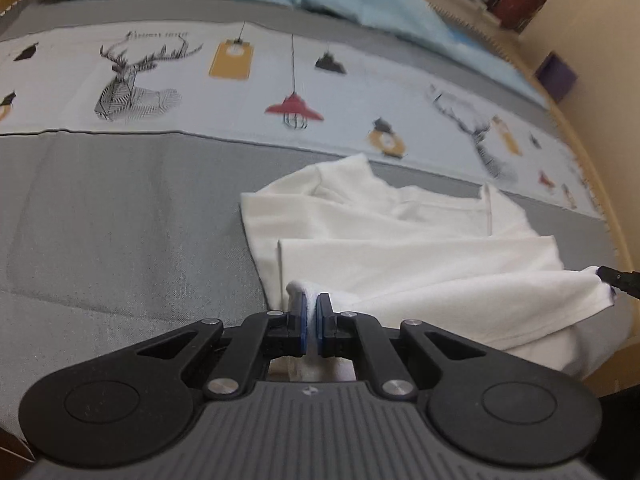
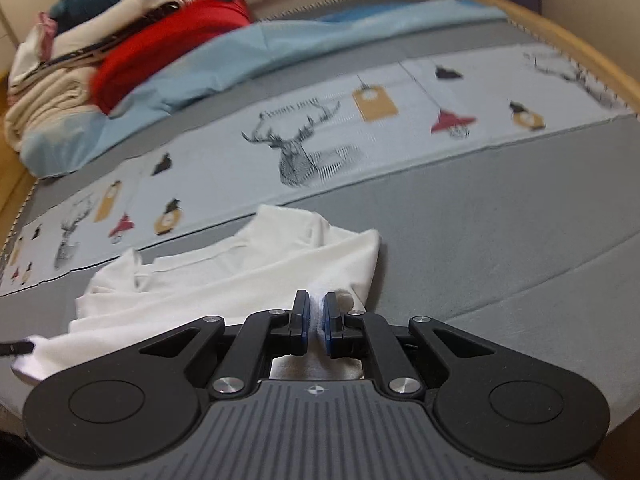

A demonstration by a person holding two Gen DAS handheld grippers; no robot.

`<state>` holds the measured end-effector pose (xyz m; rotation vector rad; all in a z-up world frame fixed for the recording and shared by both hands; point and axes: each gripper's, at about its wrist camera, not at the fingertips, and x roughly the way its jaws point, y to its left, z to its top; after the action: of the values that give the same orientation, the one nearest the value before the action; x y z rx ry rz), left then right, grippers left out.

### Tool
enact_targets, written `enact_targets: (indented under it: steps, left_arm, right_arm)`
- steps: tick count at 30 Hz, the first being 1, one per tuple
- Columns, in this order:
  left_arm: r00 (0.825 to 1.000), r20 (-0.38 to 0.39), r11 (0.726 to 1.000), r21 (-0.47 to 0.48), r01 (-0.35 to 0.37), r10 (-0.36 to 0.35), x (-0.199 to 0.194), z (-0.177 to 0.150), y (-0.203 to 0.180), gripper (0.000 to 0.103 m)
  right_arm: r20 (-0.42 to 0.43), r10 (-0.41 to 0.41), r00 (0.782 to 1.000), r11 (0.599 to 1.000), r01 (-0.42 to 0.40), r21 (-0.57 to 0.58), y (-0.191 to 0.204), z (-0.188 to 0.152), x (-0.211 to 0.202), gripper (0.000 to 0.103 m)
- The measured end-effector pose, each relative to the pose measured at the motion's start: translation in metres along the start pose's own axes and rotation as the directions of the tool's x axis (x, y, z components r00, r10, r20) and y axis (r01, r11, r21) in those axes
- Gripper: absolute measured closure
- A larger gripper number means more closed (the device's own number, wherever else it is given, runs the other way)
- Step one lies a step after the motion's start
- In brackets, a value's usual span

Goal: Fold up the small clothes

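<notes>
A small white garment (image 1: 420,256) lies rumpled on the grey bed cover, partly doubled over itself. My left gripper (image 1: 312,300) is shut on one near corner of the white garment, with cloth bunched between its blue pads. In the right wrist view the same white garment (image 2: 240,276) spreads to the left, and my right gripper (image 2: 316,300) is shut on its other near corner. The hem hangs stretched between the two grips. The right gripper's fingertip (image 1: 616,278) shows at the left view's right edge, pinching the cloth. The left gripper's tip (image 2: 16,347) shows at the right view's left edge.
The grey bed cover (image 1: 120,220) has a pale printed band with deer heads and lamps (image 1: 292,108) beyond the garment. A light blue blanket (image 2: 280,44) lies further back. A pile of red, cream and dark clothes (image 2: 120,40) sits at the far left. A wooden bed edge (image 2: 580,28) curves along the right.
</notes>
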<state>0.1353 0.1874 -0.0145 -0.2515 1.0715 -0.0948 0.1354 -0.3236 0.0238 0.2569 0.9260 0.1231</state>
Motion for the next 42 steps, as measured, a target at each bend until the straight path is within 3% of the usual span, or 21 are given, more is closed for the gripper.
enact_targets:
  steps: [3, 7, 10, 15, 21, 23, 26, 35, 42]
  left_arm:
    - [1.0, -0.001, 1.0, -0.012, 0.002, -0.002, 0.004, 0.005, 0.004, 0.096]
    - [0.999, 0.027, 0.997, -0.08, -0.024, 0.026, -0.003, 0.004, 0.023, 0.095]
    - [0.999, 0.011, 0.994, -0.1, -0.043, 0.044, -0.005, -0.002, 0.034, 0.085]
    - [0.994, -0.068, 0.993, -0.068, -0.096, 0.091, 0.003, -0.011, 0.039, 0.084]
    - [0.991, -0.097, 0.995, 0.025, -0.092, 0.094, 0.021, -0.016, 0.019, 0.059]
    - [0.983, -0.126, 0.99, 0.064, -0.127, 0.135, 0.033, -0.017, 0.011, 0.059]
    - [0.98, -0.115, 0.983, 0.108, -0.152, 0.164, 0.041, -0.013, 0.003, 0.059]
    - [0.99, -0.077, 0.984, 0.146, -0.104, 0.117, 0.05, 0.006, -0.016, 0.059]
    - [0.993, -0.047, 0.987, 0.127, -0.098, 0.104, 0.066, 0.031, -0.019, 0.059]
  right_arm:
    - [-0.018, -0.035, 0.999, 0.999, 0.035, 0.02, 0.001, 0.0, 0.02, 0.094]
    - [0.044, -0.086, 0.995, 0.996, 0.086, -0.004, -0.001, 0.004, 0.017, 0.093]
    - [0.071, -0.093, 0.993, 0.996, 0.092, 0.015, -0.016, 0.003, 0.009, 0.092]
    - [0.004, -0.095, 0.995, 0.995, 0.095, -0.01, -0.032, -0.007, 0.011, 0.092]
    - [-0.053, -0.08, 0.995, 0.99, 0.073, -0.119, -0.019, -0.016, 0.027, 0.087]
    - [-0.063, -0.094, 0.994, 0.988, 0.085, -0.131, -0.015, -0.015, 0.035, 0.08]
    - [-0.065, -0.116, 0.991, 0.981, 0.104, -0.165, -0.006, -0.013, 0.046, 0.079]
    - [-0.075, -0.133, 0.988, 0.966, 0.112, -0.234, 0.021, 0.002, 0.081, 0.077]
    - [-0.067, -0.146, 0.987, 0.97, 0.129, -0.205, 0.021, 0.014, 0.102, 0.077]
